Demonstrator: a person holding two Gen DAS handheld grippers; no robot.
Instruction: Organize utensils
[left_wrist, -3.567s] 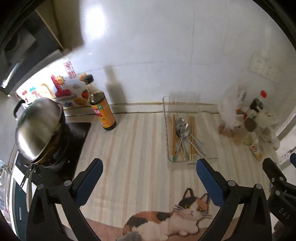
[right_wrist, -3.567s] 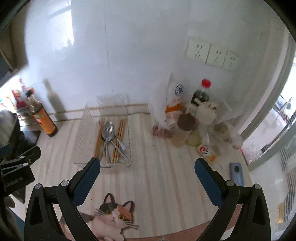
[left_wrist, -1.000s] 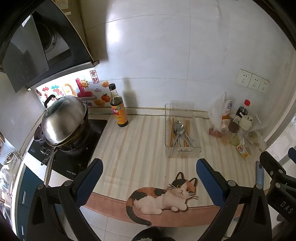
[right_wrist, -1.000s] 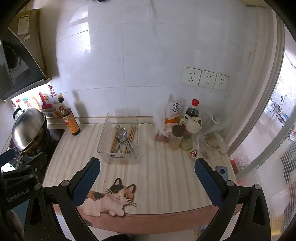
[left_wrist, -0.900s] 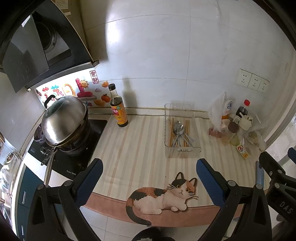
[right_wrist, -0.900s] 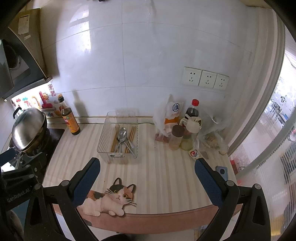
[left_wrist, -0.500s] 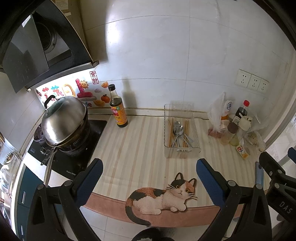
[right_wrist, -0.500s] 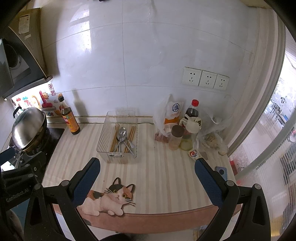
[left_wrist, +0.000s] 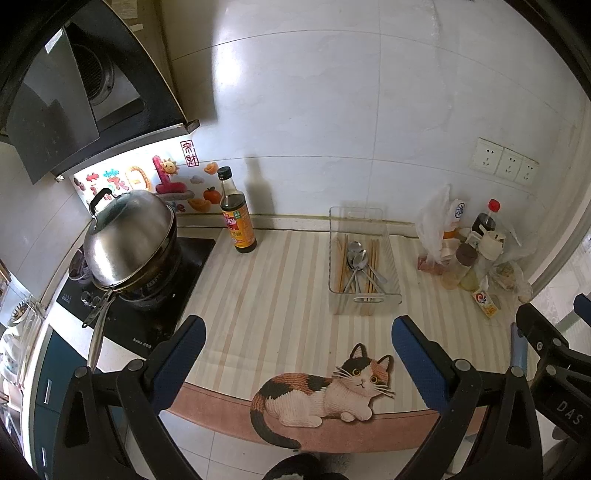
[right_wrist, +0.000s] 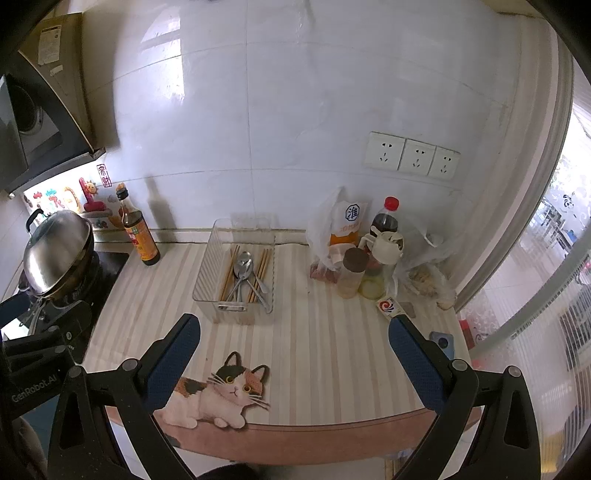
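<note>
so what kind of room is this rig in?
A home kitchen, most likely: a lidded steel wok sits on a stove under a range hood, with a sauce bottle and a clear bin of spoons and chopsticks on the striped counter.

The left gripper (left_wrist: 297, 354) is held high at the near edge of the scene, its two blue-padded fingers (left_wrist: 179, 354) spread wide apart with nothing between them. The right gripper (right_wrist: 293, 354) hovers at a similar height, just to the right of the left one, its fingers (right_wrist: 413, 360) likewise spread wide and empty. Each gripper's black body shows at the edge of the other's view. Both point forward and down toward the far side.
</note>
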